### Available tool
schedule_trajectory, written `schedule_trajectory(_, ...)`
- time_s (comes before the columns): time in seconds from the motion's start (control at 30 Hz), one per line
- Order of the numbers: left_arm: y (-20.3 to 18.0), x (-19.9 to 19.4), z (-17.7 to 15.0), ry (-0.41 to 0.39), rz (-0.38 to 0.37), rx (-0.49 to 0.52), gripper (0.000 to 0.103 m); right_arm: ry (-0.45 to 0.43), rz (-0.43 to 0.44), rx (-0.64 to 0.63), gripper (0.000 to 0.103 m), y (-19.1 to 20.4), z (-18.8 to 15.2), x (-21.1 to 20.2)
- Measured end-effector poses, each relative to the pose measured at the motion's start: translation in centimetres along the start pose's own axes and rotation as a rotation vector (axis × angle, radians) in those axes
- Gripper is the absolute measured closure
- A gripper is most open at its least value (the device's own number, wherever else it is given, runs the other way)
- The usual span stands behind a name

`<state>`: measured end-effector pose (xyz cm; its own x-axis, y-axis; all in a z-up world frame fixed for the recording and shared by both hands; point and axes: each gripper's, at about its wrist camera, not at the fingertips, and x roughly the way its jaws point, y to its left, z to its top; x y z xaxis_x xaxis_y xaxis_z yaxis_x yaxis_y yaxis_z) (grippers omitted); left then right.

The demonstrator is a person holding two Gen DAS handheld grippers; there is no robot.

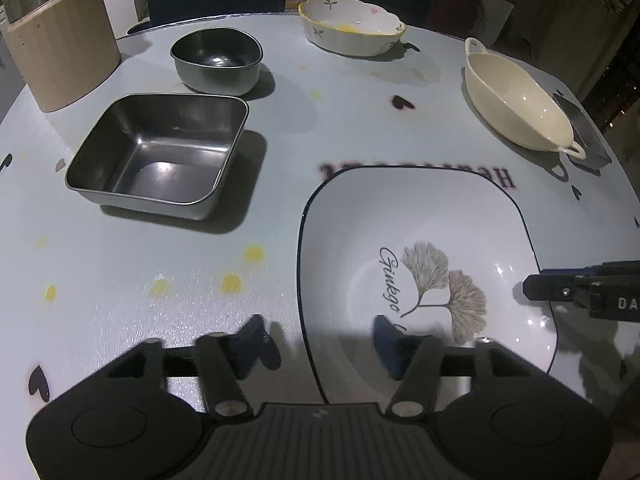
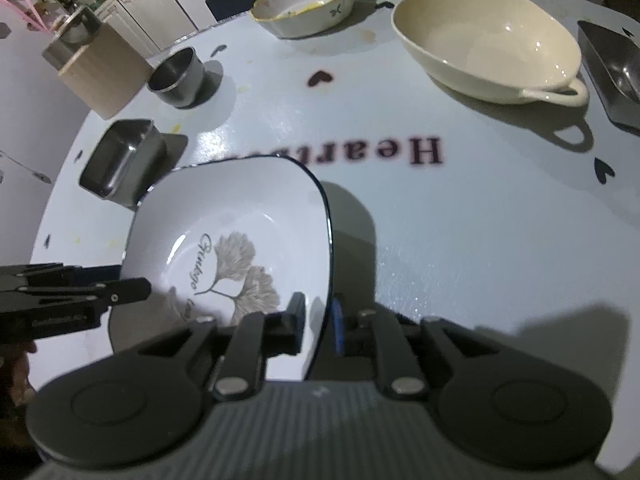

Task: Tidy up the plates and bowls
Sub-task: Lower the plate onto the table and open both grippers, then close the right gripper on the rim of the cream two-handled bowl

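Note:
A square white plate (image 1: pixel 420 220) with a dark rim and a ginkgo print lies at the near side of the pale table (image 1: pixel 340 120). My left gripper (image 1: pixel 322 344) is open wide and straddles the plate's left rim, one finger outside and one over the plate, neither touching. In the right wrist view the same plate (image 2: pixel 240 208) has its right rim between the fingers of my right gripper (image 2: pixel 318 324). That gripper is open a little, with a gap showing beside the rim. Each gripper shows in the other's view, the right gripper (image 1: pixel 538 292) and the left gripper (image 2: pixel 132 292).
A square steel dish (image 1: pixel 160 152) and a dark round bowl (image 1: pixel 216 60) stand to the left. A floral ceramic bowl (image 1: pixel 352 26) is at the back, a cream handled dish (image 1: pixel 516 100) and a steel tray (image 1: pixel 580 128) at the right. A wooden holder (image 1: pixel 60 52) stands far left.

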<state>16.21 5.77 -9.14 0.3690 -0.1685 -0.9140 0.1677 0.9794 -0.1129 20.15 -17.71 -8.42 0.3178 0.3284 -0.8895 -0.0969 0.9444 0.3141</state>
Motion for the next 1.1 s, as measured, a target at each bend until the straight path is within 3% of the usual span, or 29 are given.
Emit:
schedule_trajectory(0.07, -0.1, -0.2, -0.1, -0.005, -0.002, 0.003, 0.028, -0.014, 0.004, -0.014, 0.056, -0.1, -0.1, -0.4)
schedule_trajectory(0.3, -0.4, -0.9, -0.4, -0.026, 0.006, 0.004, 0.004, -0.051, 0.000, -0.053, 0.031, -0.5, -0.6, -1.5)
schedule_trajectory(0.43, -0.8, -1.4, -0.4, -0.048, 0.010, 0.016, 0.000, -0.084, -0.009, -0.065, 0.018, -0.9, -1.0, -2.2)
schedule_trajectory(0.53, -1.2, -1.8, -0.1, -0.067, 0.010, 0.014, 0.000, -0.111, 0.000, -0.065, 0.000, -1.4, -1.3, -3.0)
schedule_trajectory(0.87, -4.2, -3.6, 2.5, -0.197, -0.026, 0.021, 0.000, -0.237, 0.027, 0.006, 0.000, -3.9, -0.5, -6.3)
schedule_trajectory(1.1, -7.1, -4.0, 4.4, -0.283, -0.068, 0.038, 0.000, -0.340, 0.046, 0.151, 0.000, -7.3, 1.2, -8.5)
